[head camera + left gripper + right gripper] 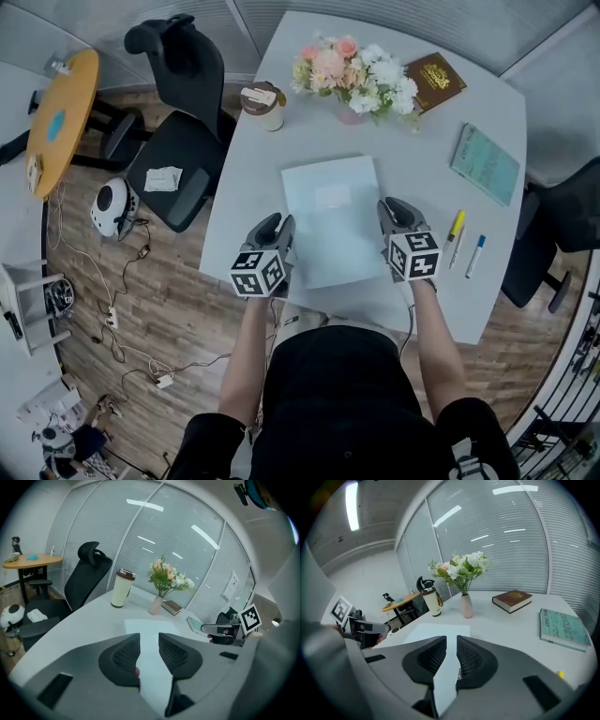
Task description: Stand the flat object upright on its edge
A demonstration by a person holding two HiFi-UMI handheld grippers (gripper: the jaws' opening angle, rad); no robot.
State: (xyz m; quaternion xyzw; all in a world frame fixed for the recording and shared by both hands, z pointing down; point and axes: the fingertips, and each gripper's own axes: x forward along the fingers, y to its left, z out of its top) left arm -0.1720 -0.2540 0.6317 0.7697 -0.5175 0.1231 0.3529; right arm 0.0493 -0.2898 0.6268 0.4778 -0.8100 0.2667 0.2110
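A pale blue flat object [333, 220] lies flat on the white table [422, 141] in front of me. My left gripper [277, 227] is at its left edge and my right gripper [394, 212] at its right edge. In the left gripper view the object [145, 626] shows through a clear gap between the open jaws of the left gripper [149, 651]. In the right gripper view the object [436, 632] runs between the jaws of the right gripper [451, 656], which stand narrowly apart. The pads do not visibly press on it.
A vase of flowers [356, 80] and a lidded cup [264, 105] stand at the table's far side, with a brown book [434, 80]. A teal book [485, 162] and two pens [455, 230] lie to the right. A black office chair [178, 141] stands left of the table.
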